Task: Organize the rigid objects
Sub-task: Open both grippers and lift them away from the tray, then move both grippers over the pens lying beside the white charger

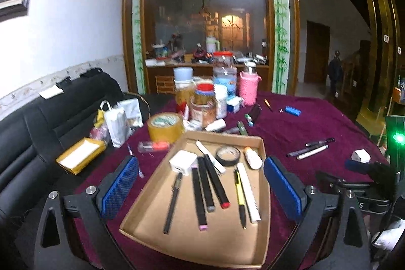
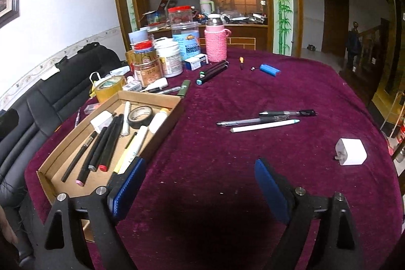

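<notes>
A cardboard tray [image 1: 263, 163] [image 2: 177, 105] lies on the maroon tablecloth and holds several pens and markers, a white charger block [image 1: 182, 161], a black tape roll [image 1: 227, 155] [image 2: 140, 116] and a white tube. My left gripper [image 1: 201, 187] is open and empty, its pads astride the tray. My right gripper [image 2: 200, 187] is open and empty over bare cloth right of the tray. Three loose pens [image 2: 265, 119] [image 1: 310, 147] and a white charger [image 2: 350, 152] [image 1: 360, 156] lie on the cloth beyond it.
Jars, a pink knitted bottle [image 2: 215, 42] and a brown tape roll [image 1: 165, 127] crowd the table's far left. Markers [image 2: 212, 72], a blue battery [image 2: 270, 68] and a small pencil lie farther back. A black sofa [image 1: 38, 123] with a yellow box stands left.
</notes>
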Demonstrator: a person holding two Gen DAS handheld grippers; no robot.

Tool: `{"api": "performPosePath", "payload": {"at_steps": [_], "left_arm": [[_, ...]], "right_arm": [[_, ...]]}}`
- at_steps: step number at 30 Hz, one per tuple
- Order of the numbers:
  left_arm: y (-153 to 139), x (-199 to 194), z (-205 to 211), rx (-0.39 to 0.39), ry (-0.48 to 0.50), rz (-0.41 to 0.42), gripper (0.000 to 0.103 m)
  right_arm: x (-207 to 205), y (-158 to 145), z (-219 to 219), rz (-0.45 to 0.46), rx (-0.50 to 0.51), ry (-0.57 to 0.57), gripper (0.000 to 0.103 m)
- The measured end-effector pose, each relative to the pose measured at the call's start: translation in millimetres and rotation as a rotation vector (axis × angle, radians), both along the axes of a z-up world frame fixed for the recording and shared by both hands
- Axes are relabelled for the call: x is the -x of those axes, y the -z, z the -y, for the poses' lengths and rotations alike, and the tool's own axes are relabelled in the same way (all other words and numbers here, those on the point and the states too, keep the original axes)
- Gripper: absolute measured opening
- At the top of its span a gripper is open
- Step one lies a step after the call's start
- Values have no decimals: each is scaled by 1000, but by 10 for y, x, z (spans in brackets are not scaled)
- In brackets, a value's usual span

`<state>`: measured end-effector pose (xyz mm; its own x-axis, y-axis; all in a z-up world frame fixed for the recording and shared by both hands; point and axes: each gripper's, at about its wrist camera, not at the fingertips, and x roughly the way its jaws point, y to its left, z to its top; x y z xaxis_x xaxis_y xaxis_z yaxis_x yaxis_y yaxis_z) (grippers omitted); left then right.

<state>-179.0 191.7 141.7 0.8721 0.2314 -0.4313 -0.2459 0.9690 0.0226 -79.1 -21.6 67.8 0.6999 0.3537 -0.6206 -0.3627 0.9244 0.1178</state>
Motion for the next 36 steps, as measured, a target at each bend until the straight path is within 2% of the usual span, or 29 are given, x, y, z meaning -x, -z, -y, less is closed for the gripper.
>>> {"api": "performPosePath", "payload": {"at_steps": [6, 11, 15, 20, 24, 27, 30, 32, 36], "left_arm": [[107, -181, 111, 42, 46, -72, 99], [224, -453, 134, 193, 115, -168, 99], [360, -752, 211, 317, 179, -267, 99], [501, -1155, 438, 390, 280, -394, 99], [635, -1569, 768, 381, 349, -476, 99], [740, -1930, 1066, 335, 397, -522, 99], [855, -2290, 1368, 273, 453, -541, 99], [946, -2544, 1531, 246, 481, -543, 98], [1123, -2987, 1738, 201, 503, -555, 98]], "right_arm": [[-101, 66, 125, -12, 26, 15, 91], [-300, 61, 353, -39, 5, 28, 91], [-581, 39, 836, -56, -54, 126, 91], [-956, 13, 1462, -41, -92, 267, 91], [-1232, 81, 2031, -44, -208, 386, 91], [-1271, 228, 2354, -82, -320, 443, 92], [-1311, 364, 2530, -172, -390, 467, 92], [-1291, 415, 2592, -198, -443, 478, 92], [-1305, 447, 2593, -215, -439, 483, 92]]}}
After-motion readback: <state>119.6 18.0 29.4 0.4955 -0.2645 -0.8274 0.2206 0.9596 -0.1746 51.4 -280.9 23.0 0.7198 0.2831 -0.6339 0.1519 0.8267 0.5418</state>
